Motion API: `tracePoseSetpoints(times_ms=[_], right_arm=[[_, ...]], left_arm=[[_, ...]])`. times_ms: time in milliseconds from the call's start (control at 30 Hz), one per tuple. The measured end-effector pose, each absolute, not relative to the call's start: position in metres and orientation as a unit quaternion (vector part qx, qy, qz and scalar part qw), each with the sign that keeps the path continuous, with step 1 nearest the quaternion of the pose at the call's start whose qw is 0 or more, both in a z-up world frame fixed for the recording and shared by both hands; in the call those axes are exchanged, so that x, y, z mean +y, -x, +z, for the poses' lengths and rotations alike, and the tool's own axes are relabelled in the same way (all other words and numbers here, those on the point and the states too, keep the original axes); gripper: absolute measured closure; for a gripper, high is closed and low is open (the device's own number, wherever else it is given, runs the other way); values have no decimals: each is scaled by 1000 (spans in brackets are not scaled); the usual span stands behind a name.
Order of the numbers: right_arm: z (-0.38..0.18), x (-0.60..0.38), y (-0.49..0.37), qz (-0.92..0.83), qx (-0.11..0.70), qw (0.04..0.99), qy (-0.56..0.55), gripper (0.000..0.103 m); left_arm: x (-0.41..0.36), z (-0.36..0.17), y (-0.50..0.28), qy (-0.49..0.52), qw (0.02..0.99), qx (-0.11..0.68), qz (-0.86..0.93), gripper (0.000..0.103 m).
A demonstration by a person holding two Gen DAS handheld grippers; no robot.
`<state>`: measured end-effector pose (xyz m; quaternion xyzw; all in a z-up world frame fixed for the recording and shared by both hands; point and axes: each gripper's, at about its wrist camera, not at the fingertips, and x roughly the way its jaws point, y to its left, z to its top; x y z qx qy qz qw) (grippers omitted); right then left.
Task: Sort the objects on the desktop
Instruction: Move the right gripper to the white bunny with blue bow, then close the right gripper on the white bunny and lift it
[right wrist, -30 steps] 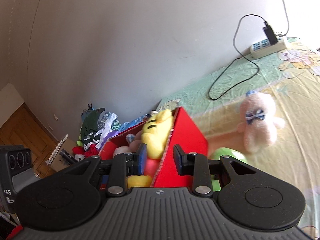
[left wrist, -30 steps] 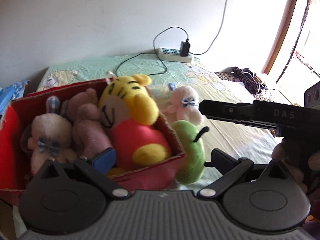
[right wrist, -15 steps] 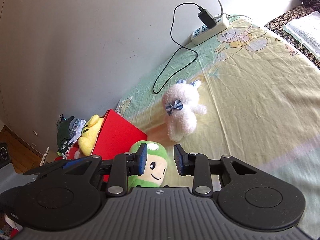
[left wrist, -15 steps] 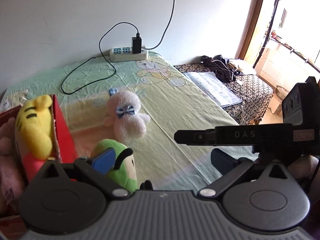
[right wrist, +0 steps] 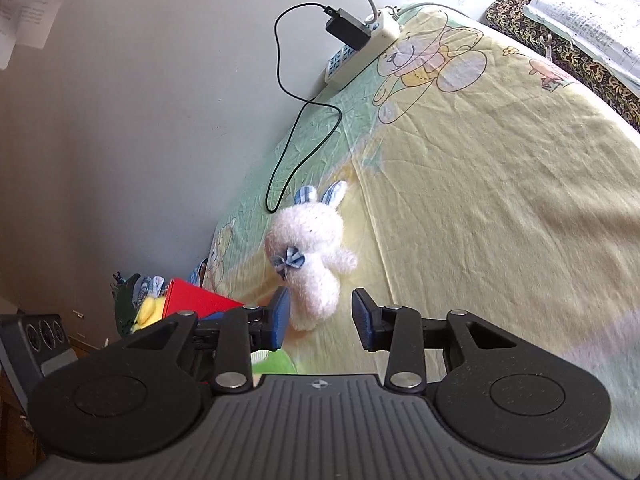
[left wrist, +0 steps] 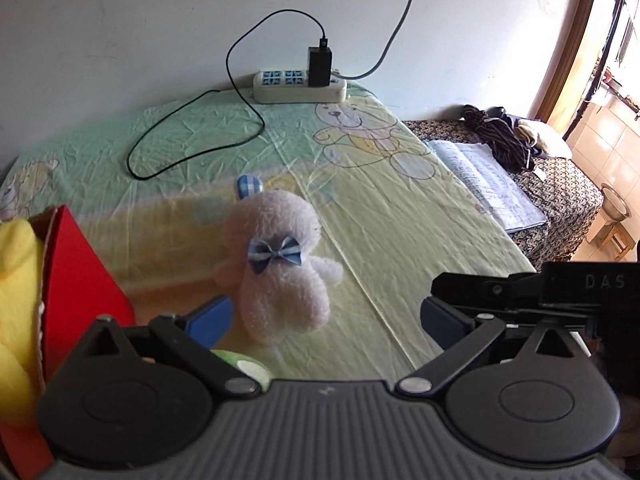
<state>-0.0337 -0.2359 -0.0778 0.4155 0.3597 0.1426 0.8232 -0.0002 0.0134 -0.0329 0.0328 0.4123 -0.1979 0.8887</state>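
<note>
plush rabbit point(left wrist: 280, 264): pale pink, blue checked bow
box point(left wrist: 80, 280): red
sheet point(left wrist: 400, 216): yellow-green, bear print
power strip point(left wrist: 300, 87): white

The only lettering I could read was "DAS", pale on the black body of the right gripper point(left wrist: 592, 288) as it showed in the left wrist view. The printed sheet point(left wrist: 492, 188) on the dark patterned cloth was too blurred to read.

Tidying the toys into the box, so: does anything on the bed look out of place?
Yes. The pink plush bunny and a green plush lie loose on the sheet, outside the red box holding the yellow plush.
</note>
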Motion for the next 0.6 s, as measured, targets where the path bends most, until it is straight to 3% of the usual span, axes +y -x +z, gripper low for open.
tracePoseSetpoints(times_ms=[233, 600], right_arm=[[-92, -232, -7, 154, 368, 803, -442, 58], [-120, -224, -54, 172, 391, 778, -461, 54]], left_arm=[[13, -46, -37, 1, 876, 447, -180, 3], [9, -66, -75, 26, 853, 494, -166, 22]])
